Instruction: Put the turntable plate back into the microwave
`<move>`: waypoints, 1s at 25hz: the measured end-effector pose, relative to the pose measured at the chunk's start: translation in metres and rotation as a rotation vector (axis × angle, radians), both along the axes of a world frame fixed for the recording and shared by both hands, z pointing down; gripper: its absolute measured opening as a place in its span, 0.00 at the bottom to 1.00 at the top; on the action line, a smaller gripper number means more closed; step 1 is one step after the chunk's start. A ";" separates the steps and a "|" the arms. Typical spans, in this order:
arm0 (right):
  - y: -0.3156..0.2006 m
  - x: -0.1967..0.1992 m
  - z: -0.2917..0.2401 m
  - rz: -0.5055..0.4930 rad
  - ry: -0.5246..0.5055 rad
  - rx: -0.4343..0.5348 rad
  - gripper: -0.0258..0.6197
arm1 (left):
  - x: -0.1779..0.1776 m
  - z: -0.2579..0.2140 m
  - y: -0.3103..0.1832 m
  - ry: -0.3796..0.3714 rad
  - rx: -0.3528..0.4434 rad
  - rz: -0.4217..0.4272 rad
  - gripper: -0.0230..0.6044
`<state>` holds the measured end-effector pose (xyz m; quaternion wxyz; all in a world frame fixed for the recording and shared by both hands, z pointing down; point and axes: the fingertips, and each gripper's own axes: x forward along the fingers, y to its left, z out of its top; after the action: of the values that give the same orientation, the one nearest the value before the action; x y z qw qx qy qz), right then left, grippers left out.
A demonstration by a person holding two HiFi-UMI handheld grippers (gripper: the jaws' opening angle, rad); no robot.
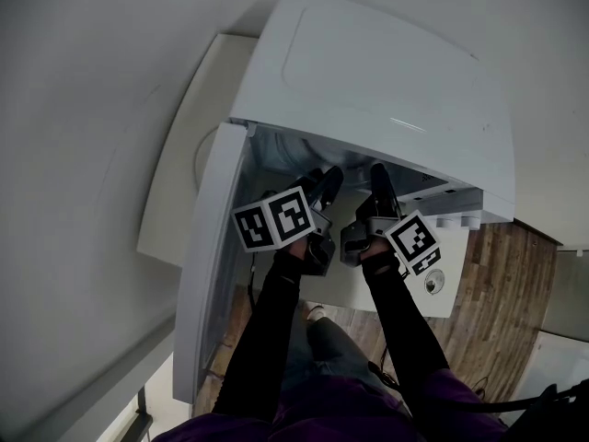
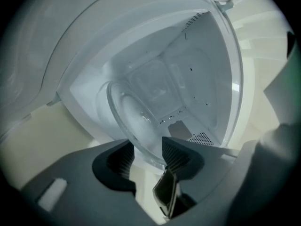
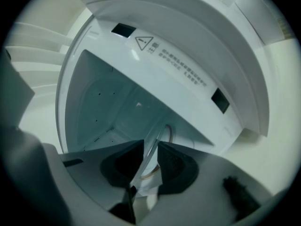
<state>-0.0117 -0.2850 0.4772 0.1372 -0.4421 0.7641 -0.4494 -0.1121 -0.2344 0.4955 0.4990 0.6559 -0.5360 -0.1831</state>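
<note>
Where the person's dark sleeves end, the left gripper and the right gripper reach side by side through the mouth of the white microwave. Only their own views show the fingers. The left gripper's jaws stand apart, with the rim of the glass turntable plate passing loosely between them. The right gripper's jaws are drawn in on the plate's thin edge and pinch it. The plate sits inside the cavity, hidden from the head view by the microwave's top.

Farther in, the left gripper view shows a perforated vent patch on a cavity wall. The right gripper view alone shows a warning triangle and a line of print on the frame above the opening.

From the head view, the door hangs wide open at the left, and a round dial shows below the right gripper. The microwave stands on a pale counter. Brown wood flooring lies to the right, and a plain grey wall fills the left.
</note>
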 end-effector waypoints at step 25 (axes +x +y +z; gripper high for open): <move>-0.015 -0.007 0.007 -0.004 0.166 -0.023 0.18 | -0.002 0.000 0.011 -0.017 -0.169 -0.020 0.12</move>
<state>-0.0186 -0.2999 0.4846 0.0675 -0.4776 0.7685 -0.4203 -0.1142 -0.2231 0.4960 0.5462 0.6075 -0.5603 -0.1366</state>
